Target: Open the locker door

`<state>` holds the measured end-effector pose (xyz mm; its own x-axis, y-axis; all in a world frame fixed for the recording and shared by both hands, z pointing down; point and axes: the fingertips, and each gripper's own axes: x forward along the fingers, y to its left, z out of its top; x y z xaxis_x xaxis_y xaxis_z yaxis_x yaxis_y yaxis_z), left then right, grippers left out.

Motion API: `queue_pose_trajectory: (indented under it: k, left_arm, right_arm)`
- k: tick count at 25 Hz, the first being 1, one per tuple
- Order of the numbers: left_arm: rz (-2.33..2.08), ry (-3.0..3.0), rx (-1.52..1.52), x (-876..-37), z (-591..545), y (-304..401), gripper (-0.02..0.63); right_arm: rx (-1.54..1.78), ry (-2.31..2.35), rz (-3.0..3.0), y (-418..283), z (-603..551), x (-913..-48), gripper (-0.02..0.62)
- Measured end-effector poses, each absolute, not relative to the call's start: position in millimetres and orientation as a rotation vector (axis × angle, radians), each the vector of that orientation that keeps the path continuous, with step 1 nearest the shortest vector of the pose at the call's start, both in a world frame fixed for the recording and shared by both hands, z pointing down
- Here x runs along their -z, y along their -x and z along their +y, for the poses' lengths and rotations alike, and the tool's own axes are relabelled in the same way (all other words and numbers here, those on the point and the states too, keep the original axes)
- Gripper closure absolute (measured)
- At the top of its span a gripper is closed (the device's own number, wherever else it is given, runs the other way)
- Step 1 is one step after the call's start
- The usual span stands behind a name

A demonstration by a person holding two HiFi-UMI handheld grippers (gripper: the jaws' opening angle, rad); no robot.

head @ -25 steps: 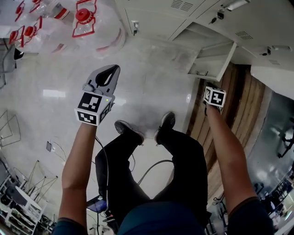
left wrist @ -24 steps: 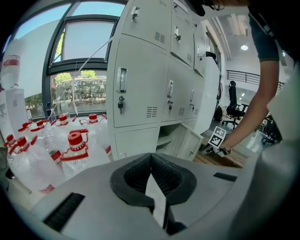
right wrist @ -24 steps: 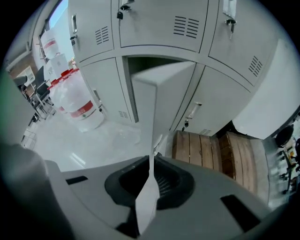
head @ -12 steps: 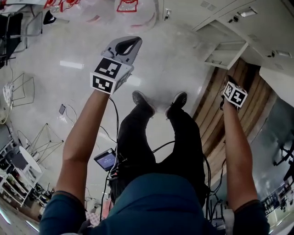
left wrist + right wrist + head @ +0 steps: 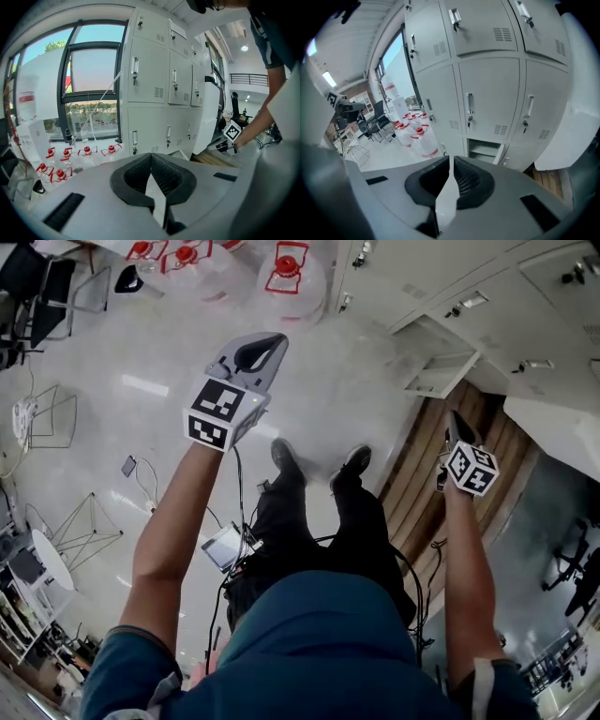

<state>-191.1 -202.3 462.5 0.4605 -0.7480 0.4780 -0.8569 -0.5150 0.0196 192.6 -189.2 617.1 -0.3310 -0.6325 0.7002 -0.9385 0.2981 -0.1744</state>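
Observation:
A bank of grey-white lockers (image 5: 497, 287) lines the wall ahead. One low locker door (image 5: 439, 374) hangs open, and the right gripper view shows its bare compartment (image 5: 483, 149). My right gripper (image 5: 456, 420) hovers over the wooden floor strip, a little short of that door; its jaws are shut (image 5: 450, 159) with only a thin slit and nothing between them. My left gripper (image 5: 269, 341) is raised over the pale floor, well left of the lockers. Its jaws are shut (image 5: 151, 154) and empty. The left gripper view also catches the right gripper (image 5: 226, 140) beside the lockers (image 5: 150, 89).
Large water jugs with red caps (image 5: 291, 277) stand by the window wall left of the lockers. Chairs (image 5: 47, 296) and wire racks (image 5: 52, 418) sit at the far left. A tablet (image 5: 225, 545) and cables lie by the person's feet (image 5: 319, 465). Wooden planks (image 5: 422, 493) run under the right arm.
The right gripper has drawn back from the open locker door toward the person. The head view has swung, bringing more lockers into sight. The left gripper stays raised and shut.

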Motion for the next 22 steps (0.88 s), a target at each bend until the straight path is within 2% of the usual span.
queue_pose_trajectory:
  k: [15,22]
  left_arm:
    - [-1.545,-2.562,-0.406,-266,-183,220,0.589]
    - [-1.63,-2.583,-0.318,-191,-166,209,0.589]
  right_arm:
    - [-0.445,-1.389,-2.528,-114,-186,-305,0.548]
    - [-0.227,-1.387,-2.652,-120,-179,-195,0.558]
